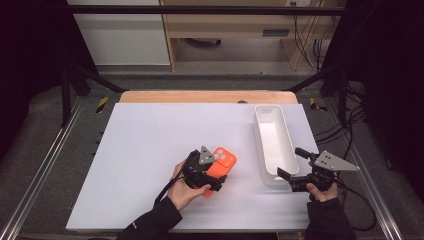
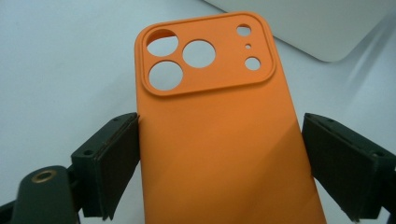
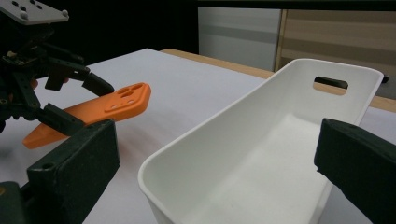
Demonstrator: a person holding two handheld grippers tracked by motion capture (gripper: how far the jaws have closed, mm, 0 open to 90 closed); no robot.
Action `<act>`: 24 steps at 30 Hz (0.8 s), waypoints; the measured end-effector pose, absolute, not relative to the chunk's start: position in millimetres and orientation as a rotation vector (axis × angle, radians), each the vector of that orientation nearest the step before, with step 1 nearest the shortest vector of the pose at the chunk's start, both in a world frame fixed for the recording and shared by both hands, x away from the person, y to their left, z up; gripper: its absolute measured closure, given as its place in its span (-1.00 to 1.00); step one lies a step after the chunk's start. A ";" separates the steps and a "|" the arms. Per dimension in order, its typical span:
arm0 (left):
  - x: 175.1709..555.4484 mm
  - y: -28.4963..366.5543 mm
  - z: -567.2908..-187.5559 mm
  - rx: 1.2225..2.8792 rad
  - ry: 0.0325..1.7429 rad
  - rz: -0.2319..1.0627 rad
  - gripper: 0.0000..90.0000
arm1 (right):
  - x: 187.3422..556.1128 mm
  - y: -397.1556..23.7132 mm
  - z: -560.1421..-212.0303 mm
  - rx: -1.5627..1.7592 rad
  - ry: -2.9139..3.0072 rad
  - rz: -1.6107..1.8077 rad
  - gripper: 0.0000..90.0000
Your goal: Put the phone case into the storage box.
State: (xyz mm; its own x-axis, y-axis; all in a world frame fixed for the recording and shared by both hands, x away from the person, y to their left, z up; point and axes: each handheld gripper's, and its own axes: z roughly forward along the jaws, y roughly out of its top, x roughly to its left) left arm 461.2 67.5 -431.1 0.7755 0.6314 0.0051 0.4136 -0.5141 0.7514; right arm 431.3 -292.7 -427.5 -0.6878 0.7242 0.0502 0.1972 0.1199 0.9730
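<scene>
Carrying is the step in hand, by my reading. In the high view the left tongs [image 1: 212, 181] are gripping an orange soft-plastic phone case with a raised block of camera cut-outs [image 1: 223, 162], which is sitting near the middle of the white surface [image 1: 145, 150], its camera end pointing towards the long white plastic bin with a handle slot [image 1: 274, 145] well to its right. The right tongs [image 1: 289, 176] are resting at the bin's near end, one jaw appearing to lie over the rim.

In the left gripper view the two black jaws are standing wide, one at each long edge of the case: the left pad [image 2: 119, 163] is touching the edge, while at the right pad [image 2: 338, 163] a thin sliver of surface is showing, so the hold looks light. Squeezing a little firmer before travelling would be wise, since a floppy case can twist out.

In the right gripper view the case is hanging tilted, camera end raised and clear of the surface, beside the bin. The right jaws are gaping wide, holding nothing, straddling the bin's near corner. Keeping them there is steadying the bin; the left hand should be bringing the case level over the rim, lowering lengthwise into the trough, and letting go only once it is low inside.
</scene>
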 end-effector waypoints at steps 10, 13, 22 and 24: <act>462.8 88.5 -423.9 2.175 0.711 0.339 -0.72 | 431.1 -290.7 -426.6 0.876 1.974 1.592 -0.99; 463.6 96.0 -422.9 2.179 0.694 0.337 -0.72 | 430.9 -290.1 -426.1 0.871 1.980 1.592 -0.99; 463.6 113.7 -416.0 2.190 0.631 0.342 -0.71 | 429.6 -285.1 -422.9 0.828 1.994 1.584 -0.99; 462.8 117.5 -415.2 2.197 0.615 0.342 -0.71 | 429.6 -283.3 -422.2 0.804 1.999 1.578 -0.99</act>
State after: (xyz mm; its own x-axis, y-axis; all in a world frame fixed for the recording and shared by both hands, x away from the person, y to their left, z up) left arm 462.8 117.5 -415.2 0.8445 0.5342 0.0379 0.3147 -0.5523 0.7720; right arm 429.6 -283.3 -422.2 -0.7197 0.6943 -0.0031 0.1585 0.1687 0.9728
